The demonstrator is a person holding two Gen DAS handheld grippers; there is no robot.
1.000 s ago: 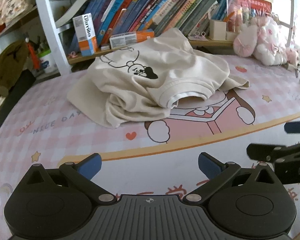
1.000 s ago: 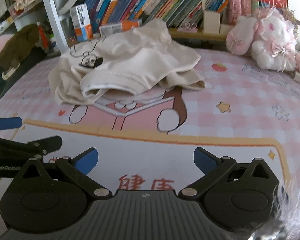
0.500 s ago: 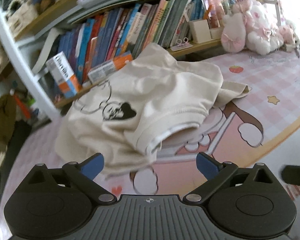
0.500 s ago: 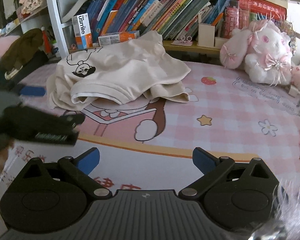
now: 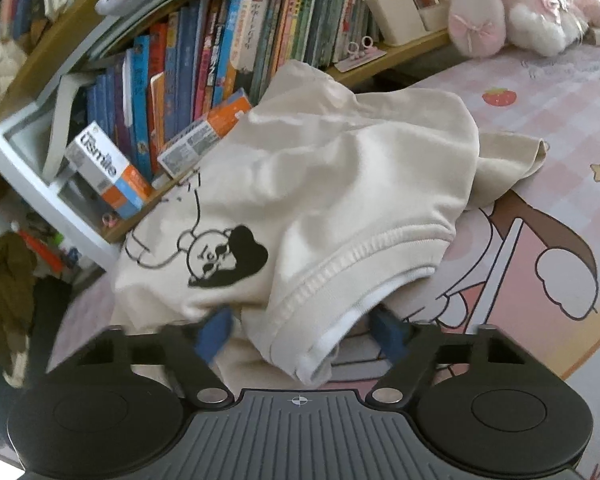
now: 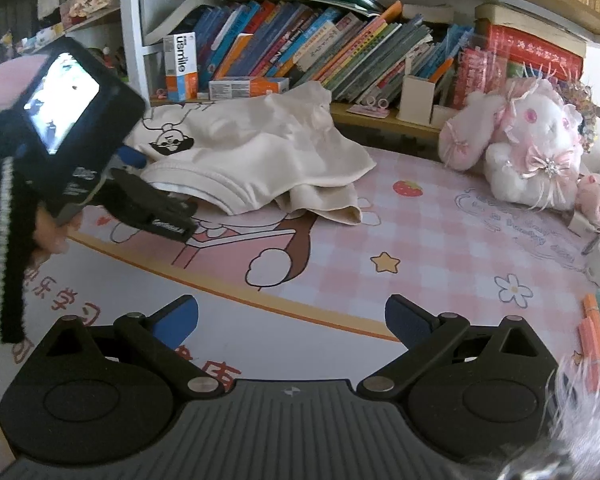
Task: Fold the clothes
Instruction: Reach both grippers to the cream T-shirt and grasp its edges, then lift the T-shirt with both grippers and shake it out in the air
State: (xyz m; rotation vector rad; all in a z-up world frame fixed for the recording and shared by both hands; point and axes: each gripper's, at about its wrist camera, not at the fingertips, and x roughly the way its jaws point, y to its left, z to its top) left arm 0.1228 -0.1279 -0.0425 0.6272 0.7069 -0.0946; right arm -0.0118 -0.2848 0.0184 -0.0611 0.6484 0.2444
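Observation:
A cream sweatshirt [image 5: 340,184] with a black bear print lies crumpled on the pink cartoon mat [image 5: 540,248], its back edge against the bookshelf. My left gripper [image 5: 302,334] is at the garment's near edge. Its jaws are closing with the ribbed hem [image 5: 340,276] between the blue pads, and a gap still shows on both sides. In the right wrist view the same sweatshirt [image 6: 260,156] lies at the far left, with the left gripper [image 6: 162,190] reaching into its hem. My right gripper [image 6: 292,316] hovers open over the bare mat [image 6: 420,240], nothing between its fingers.
A low bookshelf [image 6: 340,52] packed with books runs along the back, with an orange-and-white box [image 6: 180,66] standing at its left end. A pink plush rabbit [image 6: 524,144] sits at the back right. Markers [image 6: 596,332] lie at the mat's right edge. A hand in a striped sleeve [image 6: 4,248] holds the left gripper.
My left gripper rolled and moved forward to the sweatshirt, and its jaws have narrowed around the ribbed hem. The right gripper shifted slightly and stays open.

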